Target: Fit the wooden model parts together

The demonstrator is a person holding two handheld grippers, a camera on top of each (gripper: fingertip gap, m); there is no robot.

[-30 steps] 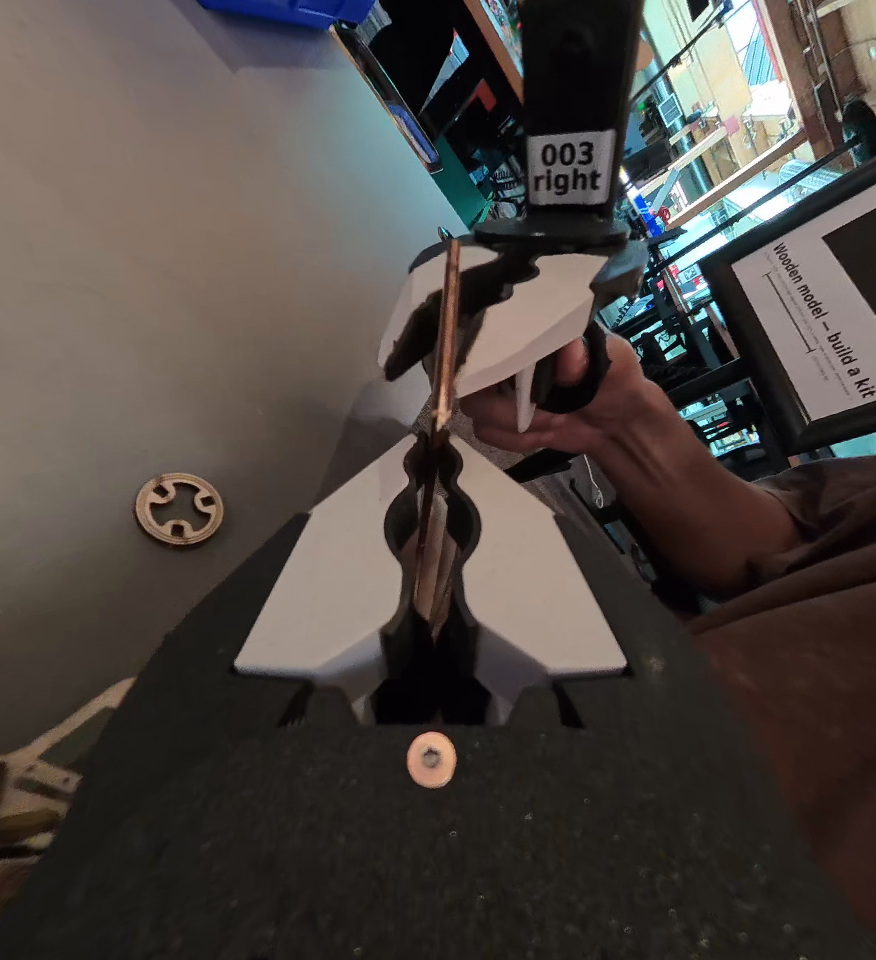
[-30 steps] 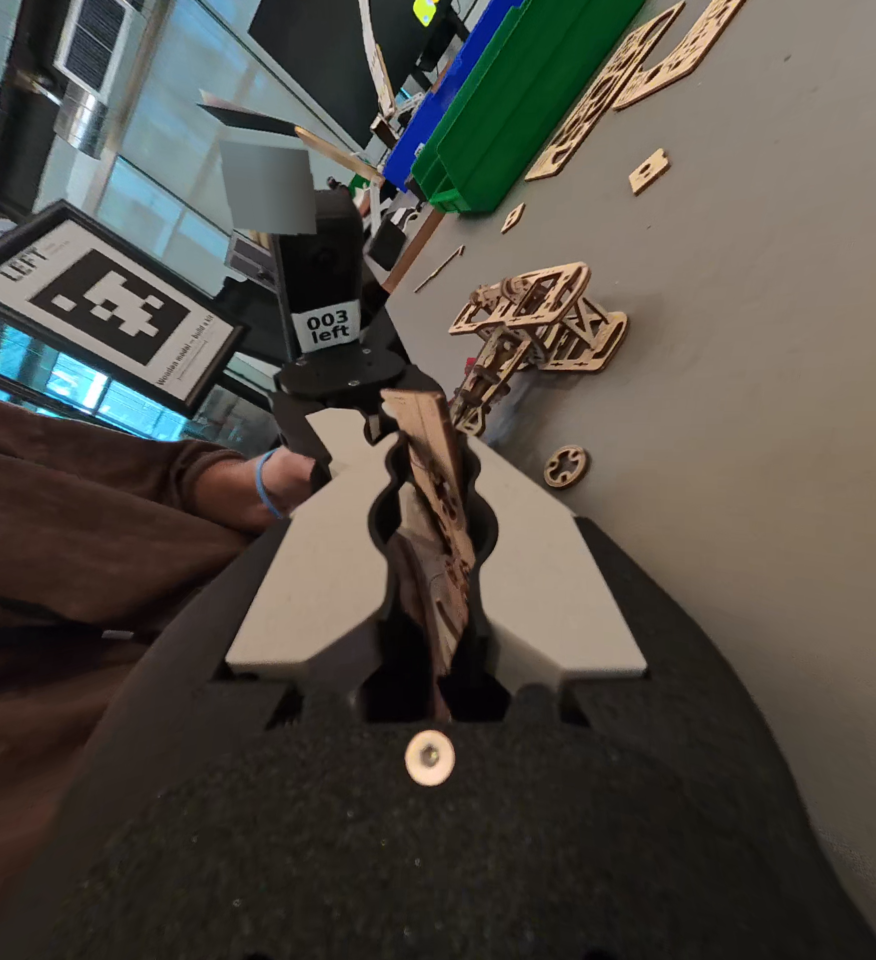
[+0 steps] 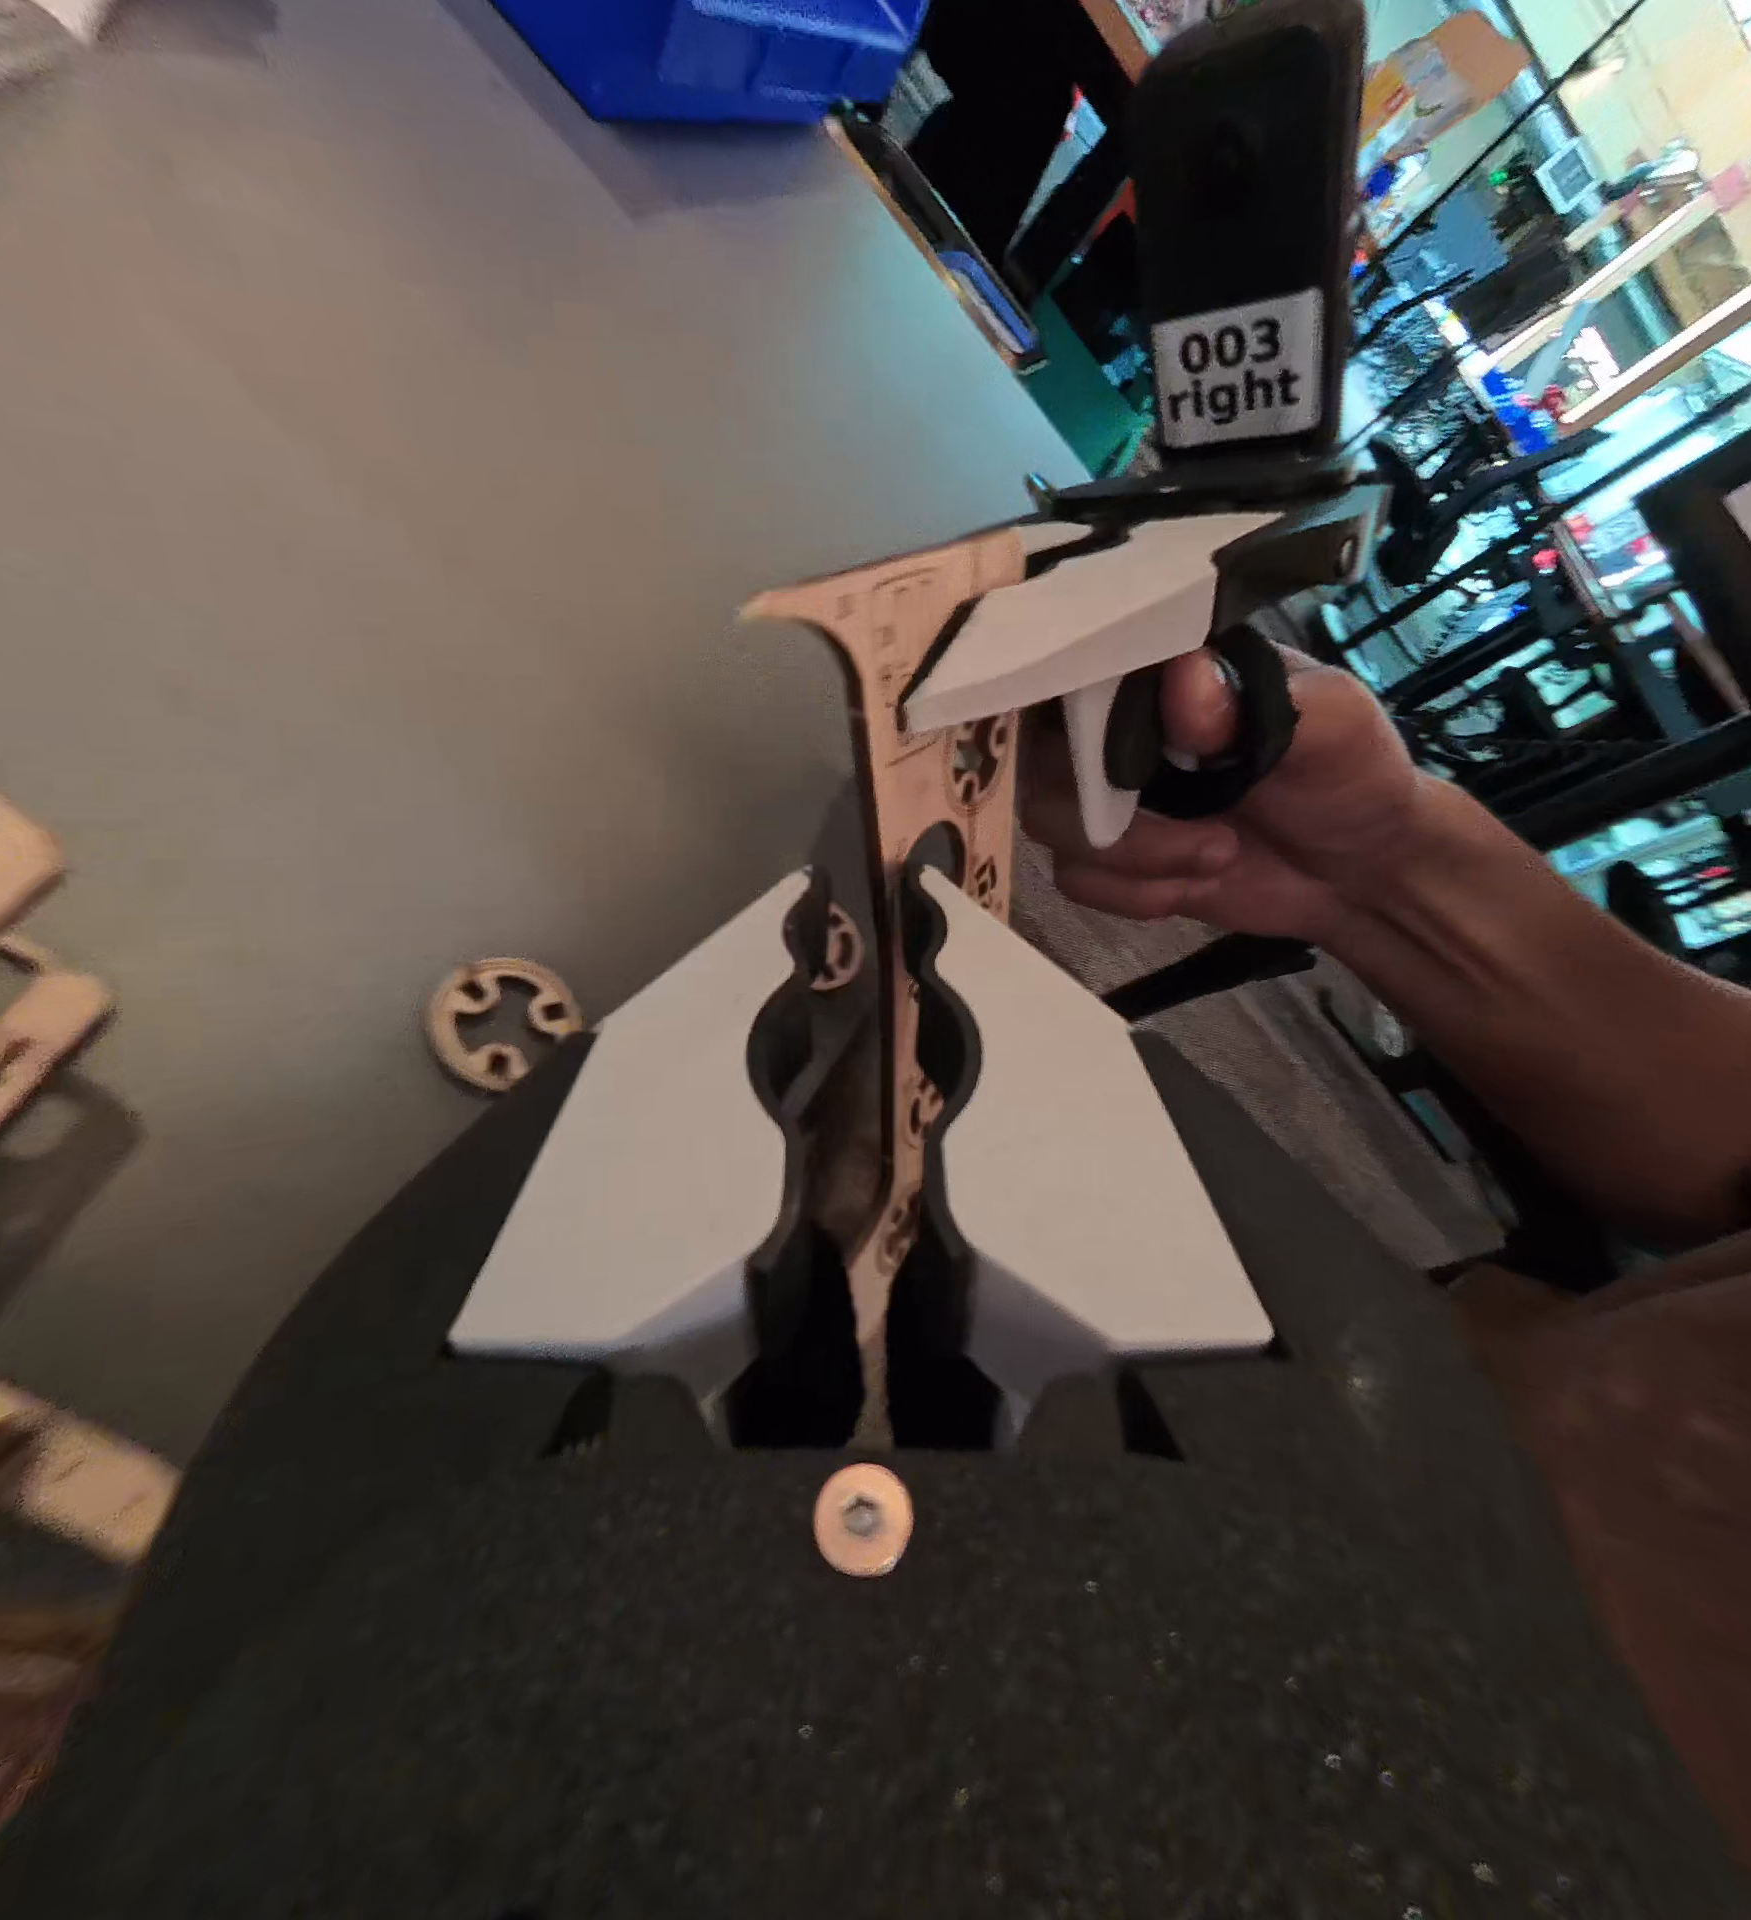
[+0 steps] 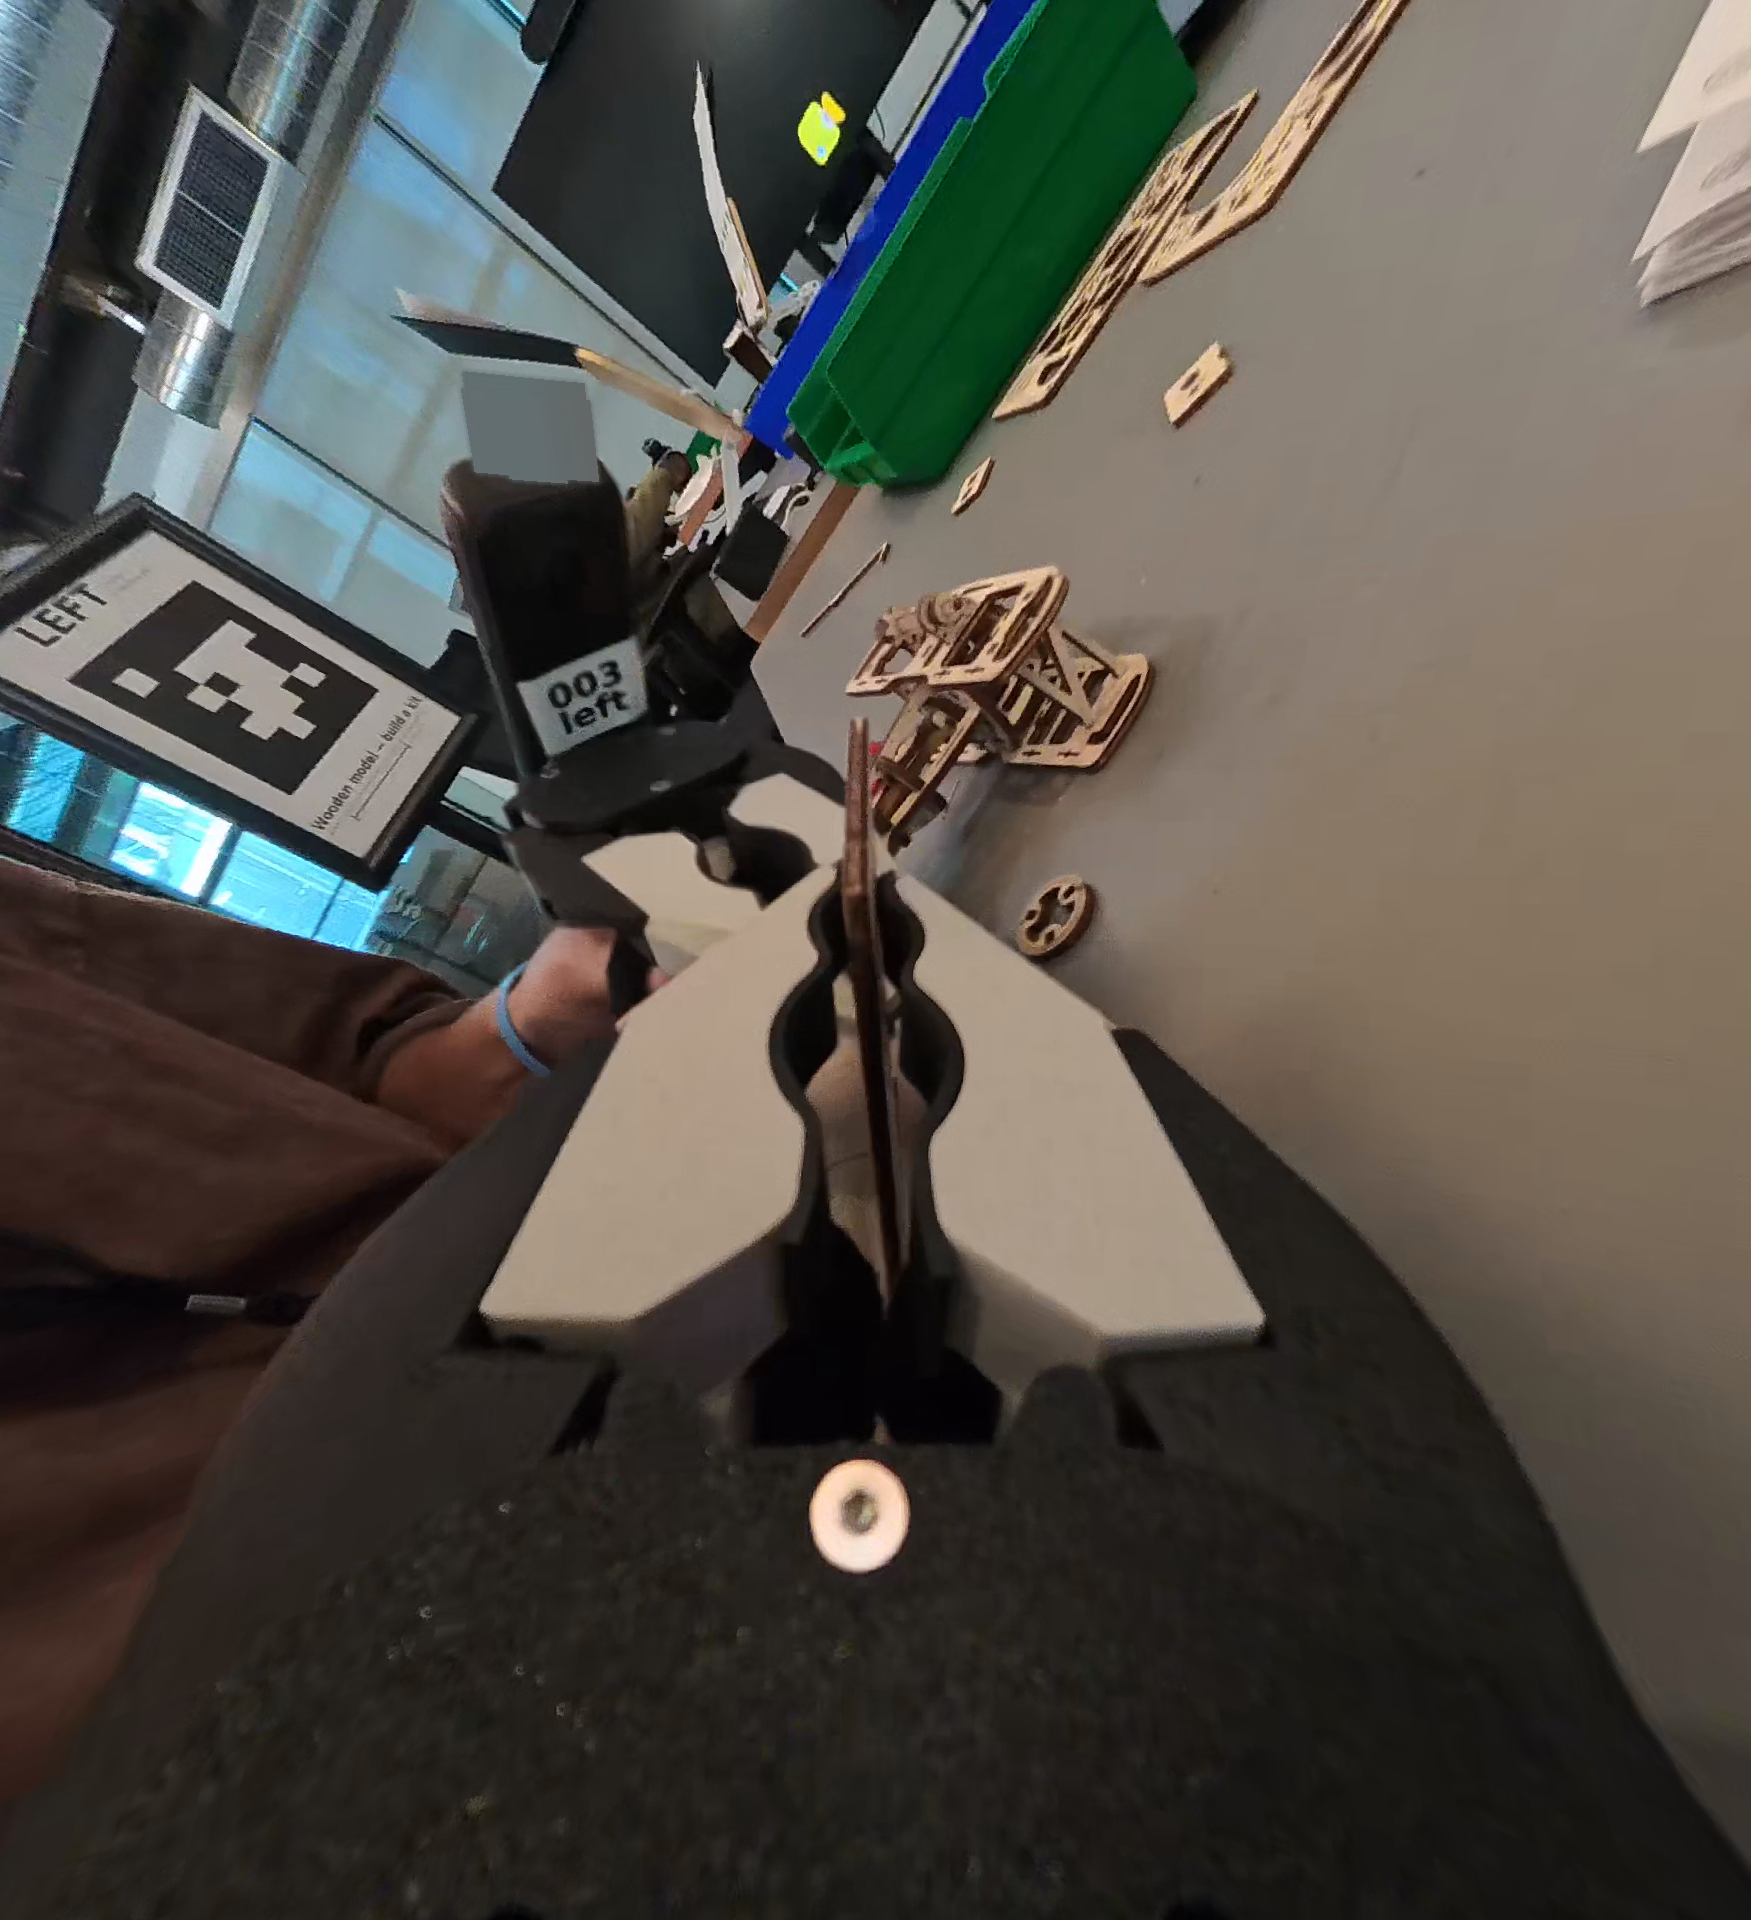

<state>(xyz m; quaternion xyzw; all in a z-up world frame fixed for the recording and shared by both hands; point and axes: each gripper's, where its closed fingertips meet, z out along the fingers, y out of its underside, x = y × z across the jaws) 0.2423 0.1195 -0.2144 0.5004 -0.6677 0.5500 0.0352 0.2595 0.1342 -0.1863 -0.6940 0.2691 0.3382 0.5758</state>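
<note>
Left gripper [image 3: 876,997]: jaws clamped on the lower end of a flat wooden sheet part [image 3: 938,748], held above the counter [image 3: 331,520]. Right gripper [image 4: 866,987]: jaws pinch its upper end. Long axis runs gripper to gripper. Partly built wooden model [image 4: 996,675] lies beyond, apart.

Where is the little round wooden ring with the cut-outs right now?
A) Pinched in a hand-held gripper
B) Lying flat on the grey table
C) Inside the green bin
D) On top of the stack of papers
B: the little round wooden ring lies flat on the bare grey table, beside the right hand-held gripper, with nothing gripping it.
</note>
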